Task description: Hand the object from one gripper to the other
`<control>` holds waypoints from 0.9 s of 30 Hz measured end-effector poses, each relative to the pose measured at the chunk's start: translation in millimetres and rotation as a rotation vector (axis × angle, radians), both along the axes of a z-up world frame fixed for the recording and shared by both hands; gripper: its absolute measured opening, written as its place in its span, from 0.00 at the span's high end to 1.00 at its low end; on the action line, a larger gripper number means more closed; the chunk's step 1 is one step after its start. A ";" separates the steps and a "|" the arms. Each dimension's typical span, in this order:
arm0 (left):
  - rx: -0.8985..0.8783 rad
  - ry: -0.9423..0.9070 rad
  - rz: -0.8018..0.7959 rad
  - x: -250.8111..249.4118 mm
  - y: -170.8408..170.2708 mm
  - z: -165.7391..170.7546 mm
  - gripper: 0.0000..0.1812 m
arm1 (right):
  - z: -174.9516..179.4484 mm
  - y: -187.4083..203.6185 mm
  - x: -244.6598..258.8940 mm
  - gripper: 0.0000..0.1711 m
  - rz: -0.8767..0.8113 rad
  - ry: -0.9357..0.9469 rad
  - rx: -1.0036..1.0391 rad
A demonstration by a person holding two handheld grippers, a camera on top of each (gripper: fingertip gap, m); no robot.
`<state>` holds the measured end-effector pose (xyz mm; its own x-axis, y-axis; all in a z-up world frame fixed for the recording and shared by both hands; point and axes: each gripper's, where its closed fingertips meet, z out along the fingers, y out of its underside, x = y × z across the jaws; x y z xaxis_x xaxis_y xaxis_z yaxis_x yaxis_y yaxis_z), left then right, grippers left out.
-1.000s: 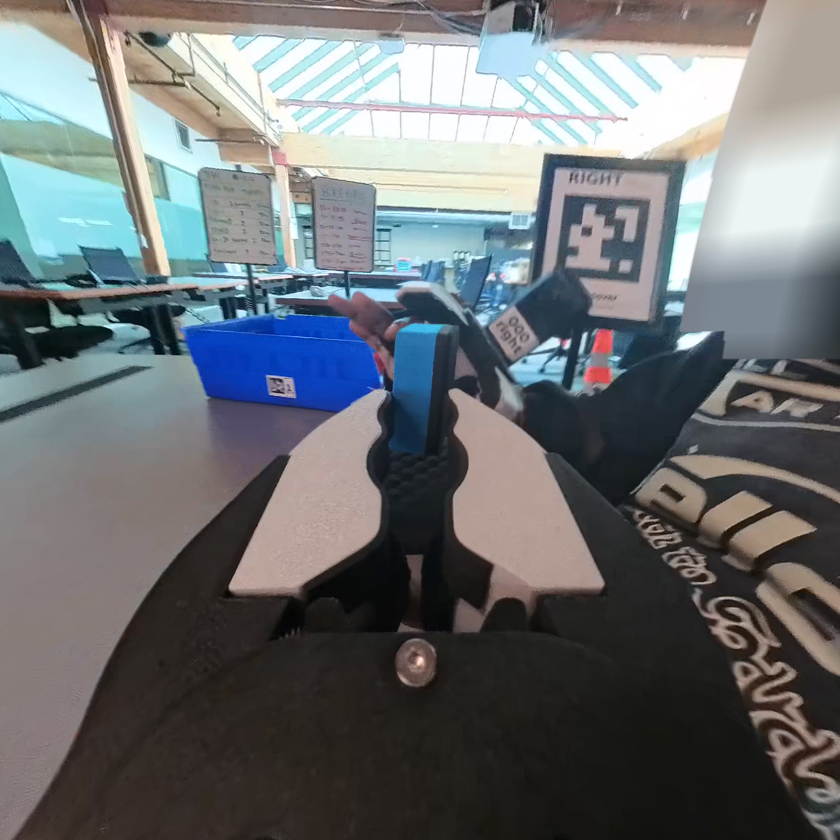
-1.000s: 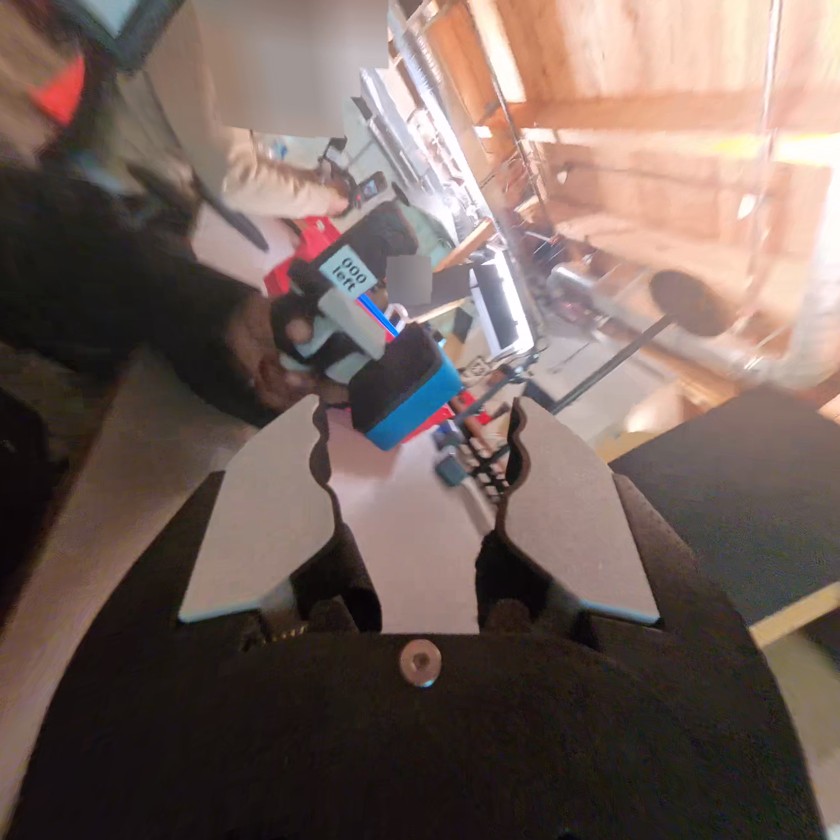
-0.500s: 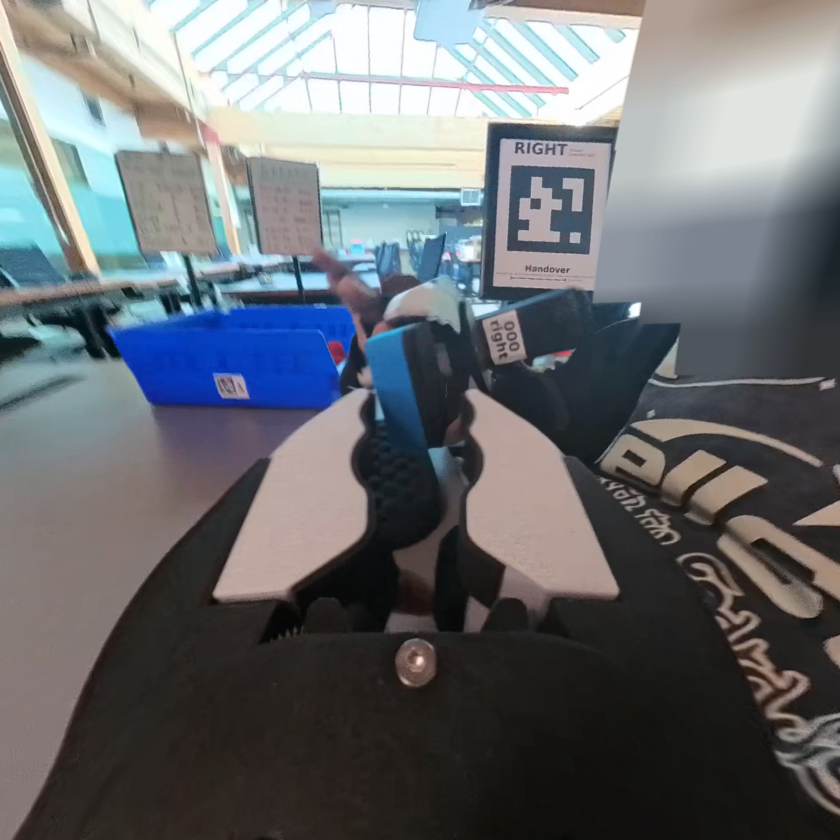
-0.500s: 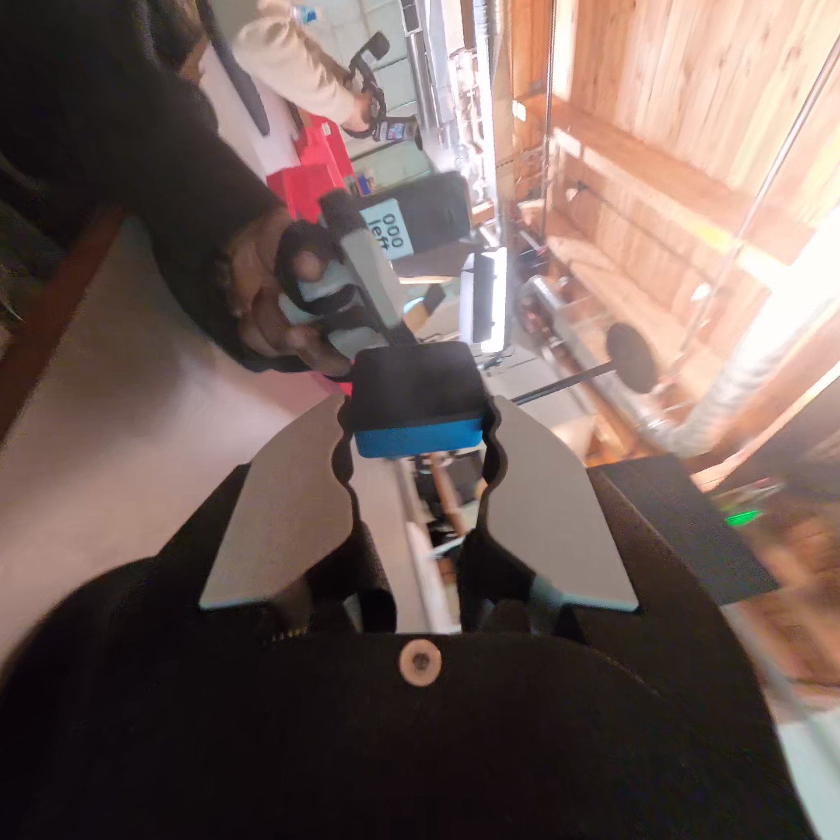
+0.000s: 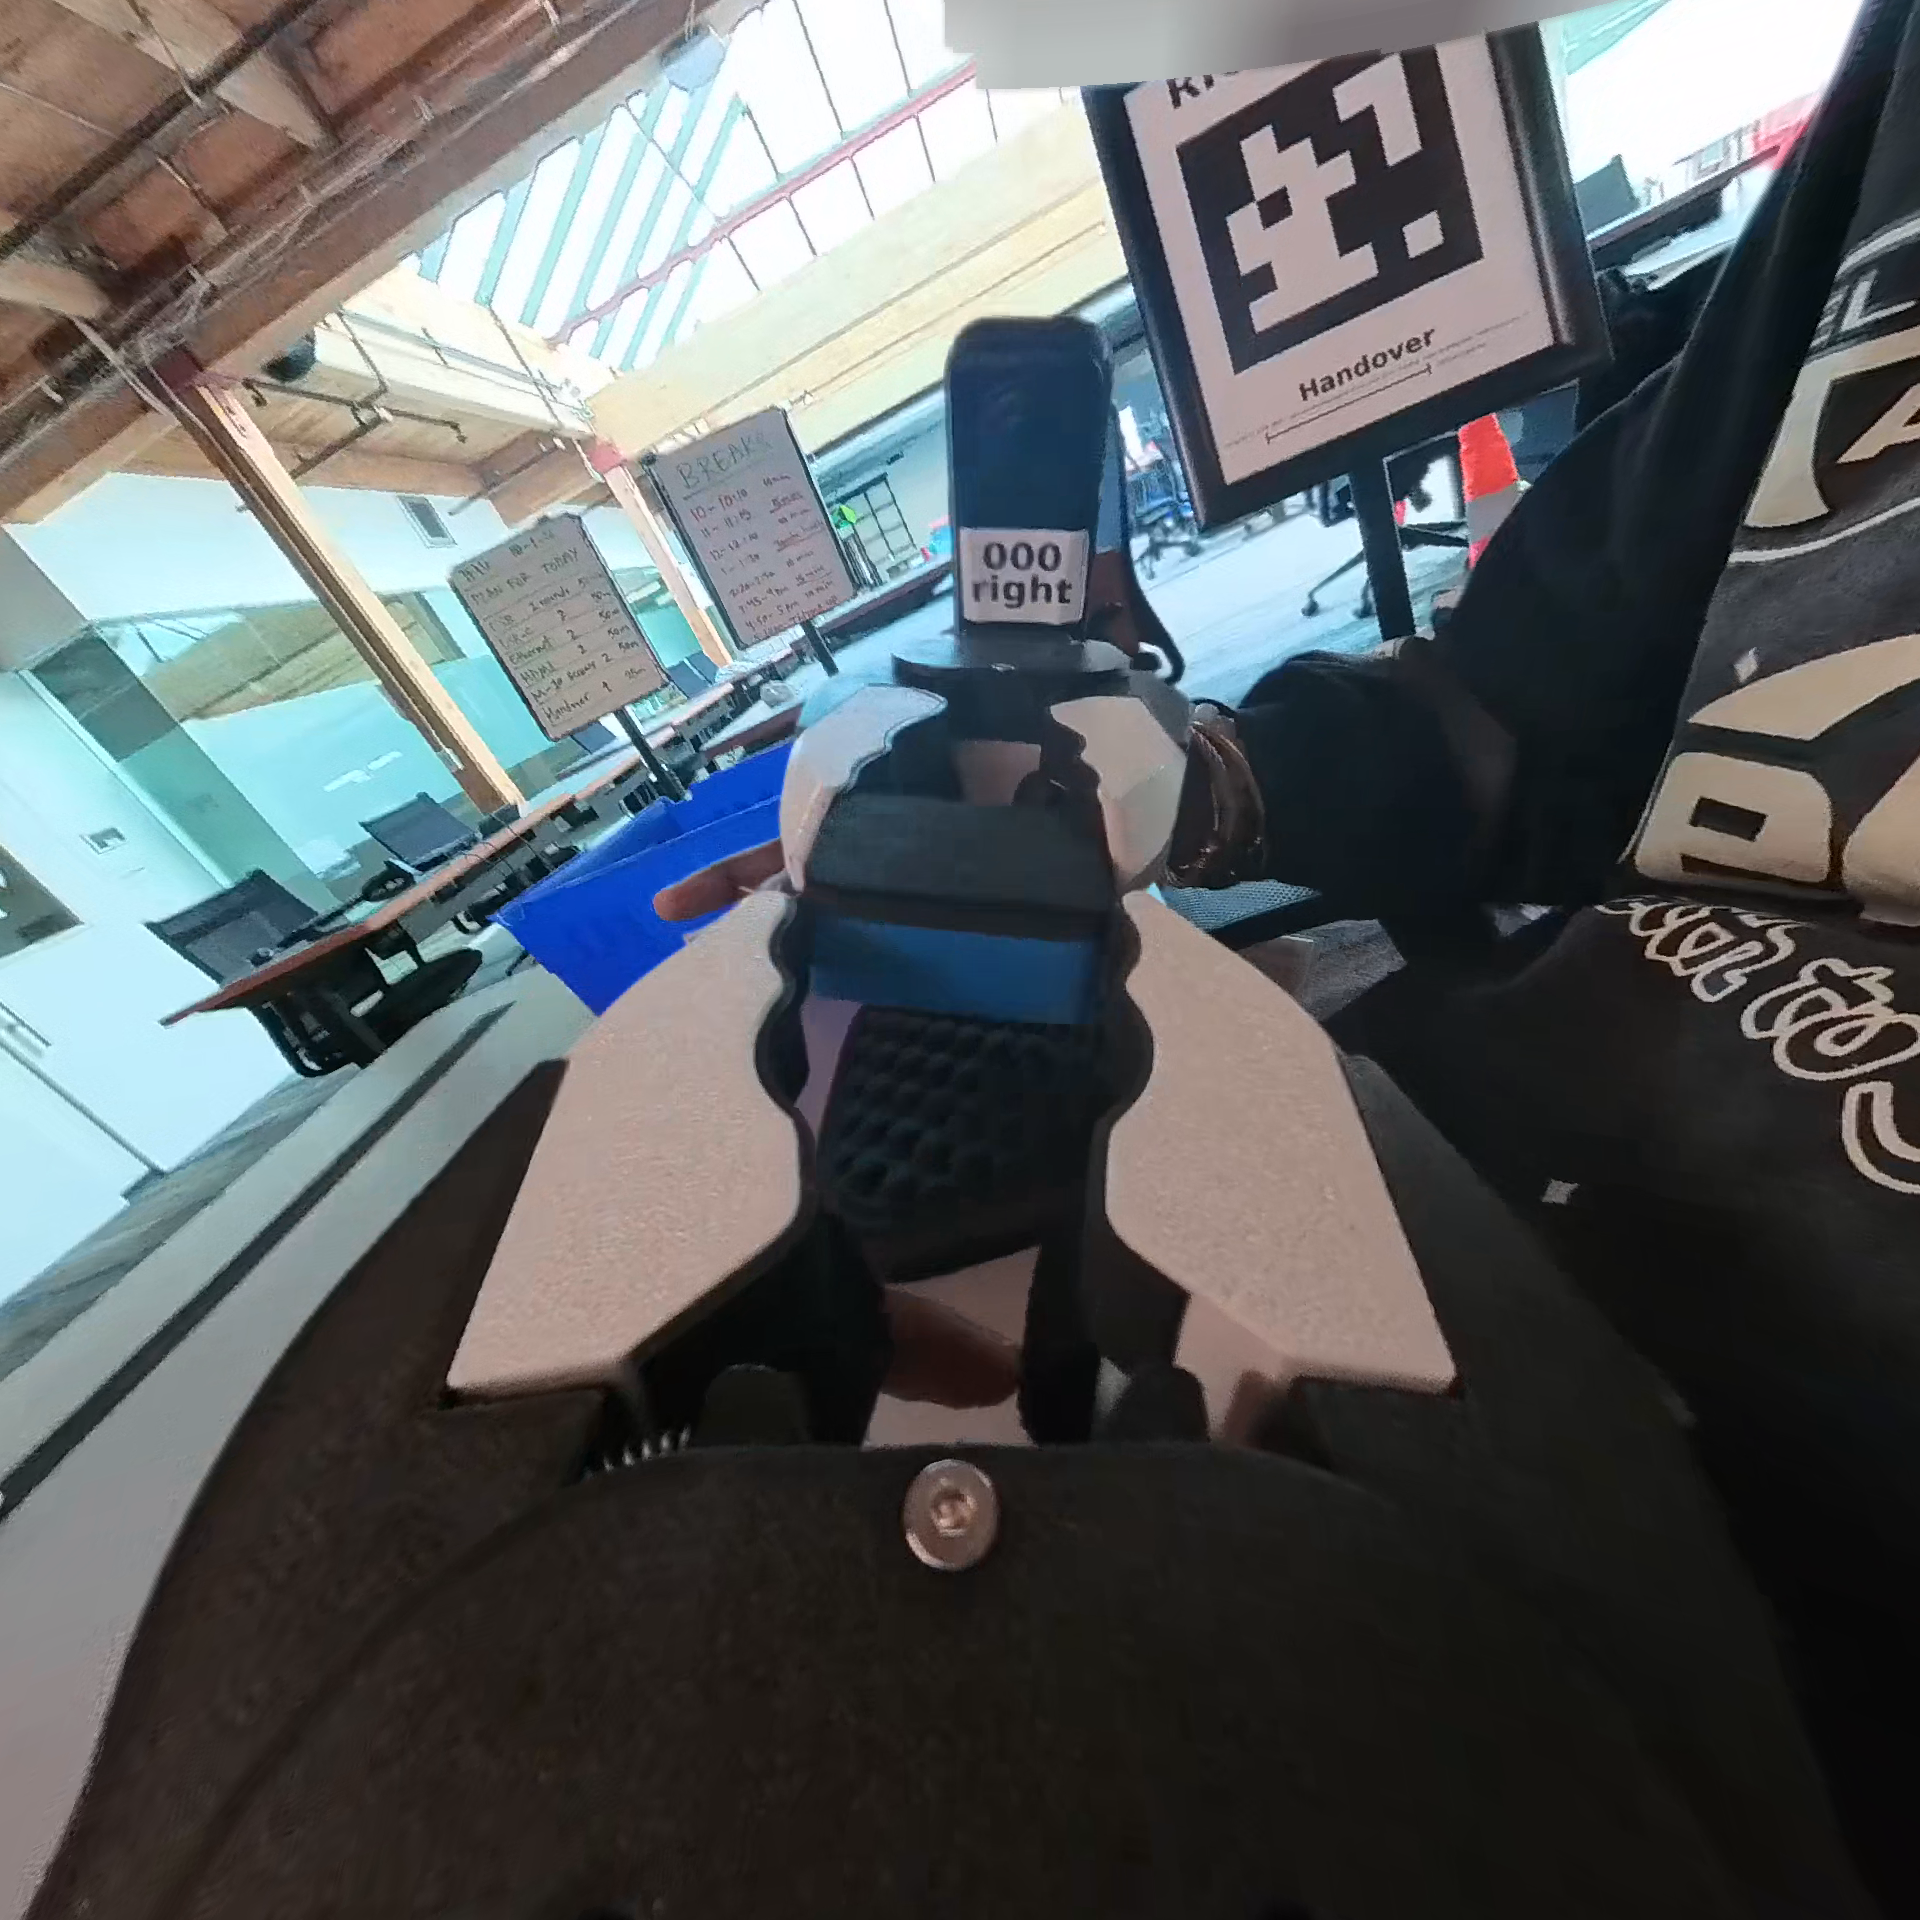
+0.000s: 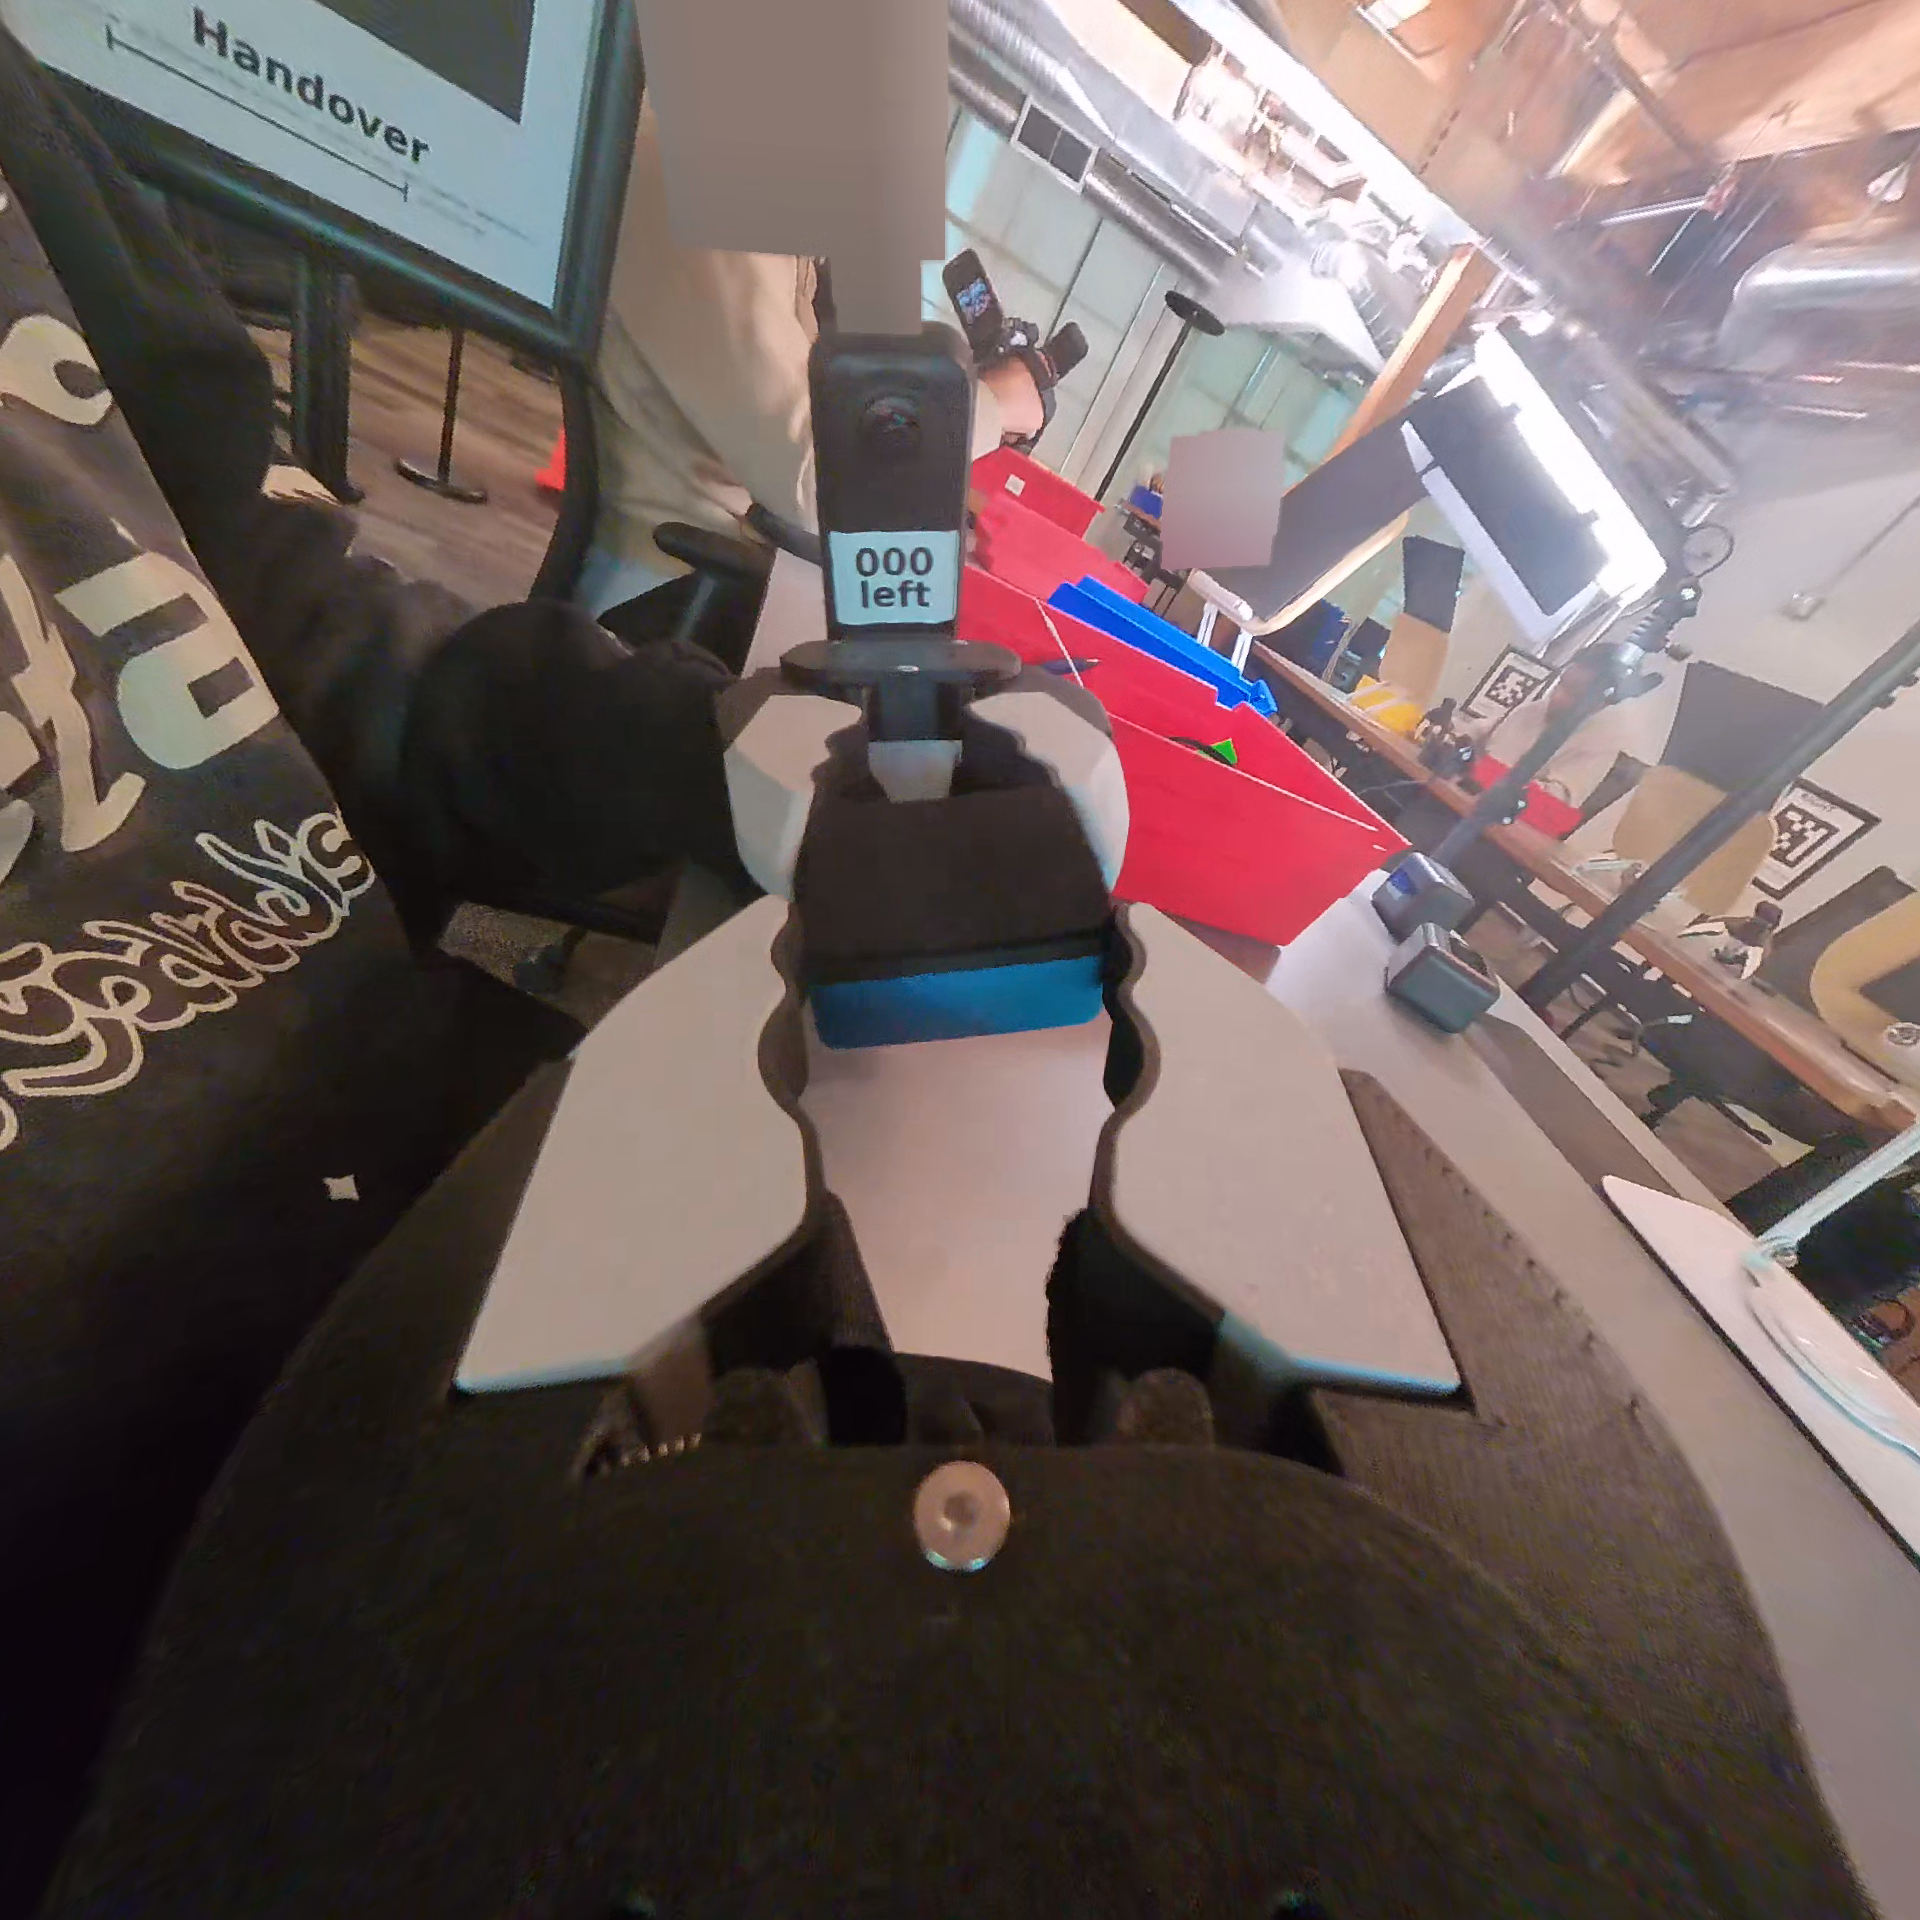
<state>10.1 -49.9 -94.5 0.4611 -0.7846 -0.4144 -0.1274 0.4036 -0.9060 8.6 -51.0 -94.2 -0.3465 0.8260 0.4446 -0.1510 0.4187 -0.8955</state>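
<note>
1. Whereas the left gripper [image 5: 956,914] pinched the black-and-blue block [image 5: 956,1091] across its thin side a second ago, its fingers now stood much wider and flanked the block's broad sides.
2. Blue edge was upright between those fingers before; now it lay crosswise, so gripper and block had turned relative to each other.
3. Right gripper [image 6: 951,935], wide open and short of the block a second ago, had closed in. Its fingers now pressed both sides of the blue end.
4. Block hung in the air between the two grippers, above the grey table [image 6: 956,1164] and touching neither it nor the blue bin [image 5: 623,914] behind.
5. Judgement: handover was at the both-in-contact stage and the right looked like it had the grip. Could not tell whether the left fingers clamped the block or only bracketed it.
6. Pose: grippers faced each other nose to nose, roughly level, tips nearly meeting around the block. Right wrist view showed the left one squarely opposite, held by a black-sleeved arm [image 6: 540,748].
7. Next likely: left backs straight off. Risk is dragging the block if it is not fully released.
</note>
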 end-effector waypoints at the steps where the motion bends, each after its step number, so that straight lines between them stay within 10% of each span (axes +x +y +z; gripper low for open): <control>1: -0.024 0.008 0.000 -0.7 0.7 -0.9 0.70 | -0.3 0.4 -0.5 0.68 -0.002 -0.008 -0.012; 7: -0.266 -0.142 -0.070 -13.2 2.0 8.6 0.70 | 6.7 9.2 1.0 0.62 -0.118 0.211 0.299; 14: -0.420 -0.233 -0.176 -15.5 -3.7 13.1 0.70 | 11.5 1.6 1.2 0.78 -0.292 0.417 0.854; 22: -0.429 -0.214 -0.161 -13.0 -0.9 9.1 0.70 | 9.3 0.5 -2.1 0.88 -0.312 0.399 0.883; 27: -0.017 -0.230 -0.038 -18.9 -5.1 31.8 0.64 | 17.3 16.1 -0.8 0.88 -0.261 0.268 0.478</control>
<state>-8.8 -55.0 -62.7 0.5121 -0.8091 -0.2882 0.0979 0.3884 -0.9163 7.8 -34.8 -76.9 0.0164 0.5556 0.8313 -0.1834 0.8190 -0.5437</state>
